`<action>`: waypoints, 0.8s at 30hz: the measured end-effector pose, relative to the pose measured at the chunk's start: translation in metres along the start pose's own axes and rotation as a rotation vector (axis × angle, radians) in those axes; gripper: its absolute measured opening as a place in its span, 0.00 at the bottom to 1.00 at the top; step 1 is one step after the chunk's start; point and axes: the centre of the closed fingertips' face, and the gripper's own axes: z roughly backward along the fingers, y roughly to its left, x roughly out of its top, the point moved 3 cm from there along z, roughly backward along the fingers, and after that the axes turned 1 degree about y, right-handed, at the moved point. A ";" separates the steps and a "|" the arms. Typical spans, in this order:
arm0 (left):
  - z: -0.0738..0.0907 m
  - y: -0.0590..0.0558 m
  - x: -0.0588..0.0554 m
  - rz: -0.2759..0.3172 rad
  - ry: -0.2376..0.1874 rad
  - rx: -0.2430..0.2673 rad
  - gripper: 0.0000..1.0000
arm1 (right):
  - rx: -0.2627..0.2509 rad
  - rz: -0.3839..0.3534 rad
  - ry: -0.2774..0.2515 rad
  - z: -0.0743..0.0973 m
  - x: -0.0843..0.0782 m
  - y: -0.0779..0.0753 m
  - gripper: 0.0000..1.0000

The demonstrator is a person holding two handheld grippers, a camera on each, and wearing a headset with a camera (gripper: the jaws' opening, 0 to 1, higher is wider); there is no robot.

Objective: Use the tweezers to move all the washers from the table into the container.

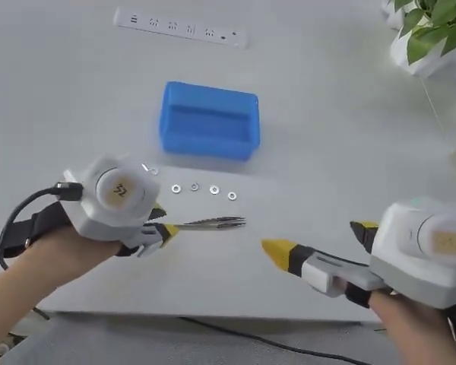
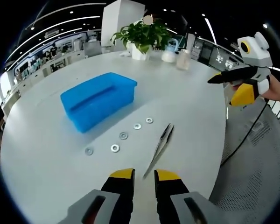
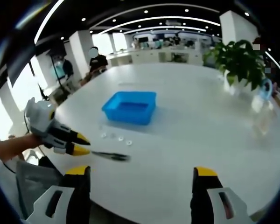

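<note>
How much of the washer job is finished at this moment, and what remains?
Done: the left tool is shut on the tweezers. In hand: tweezers only, no washer between their tips. Left: all five washers lie on the table near the blue container, which looks empty. The right tool is open.

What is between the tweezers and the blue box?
A row of small washers lies between the tweezers and the blue box. The head view and the left gripper view both show this.
</note>
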 end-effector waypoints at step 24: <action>-0.006 -0.019 -0.003 -0.228 0.078 -0.088 0.00 | 0.086 0.064 0.028 -0.010 0.000 0.023 0.82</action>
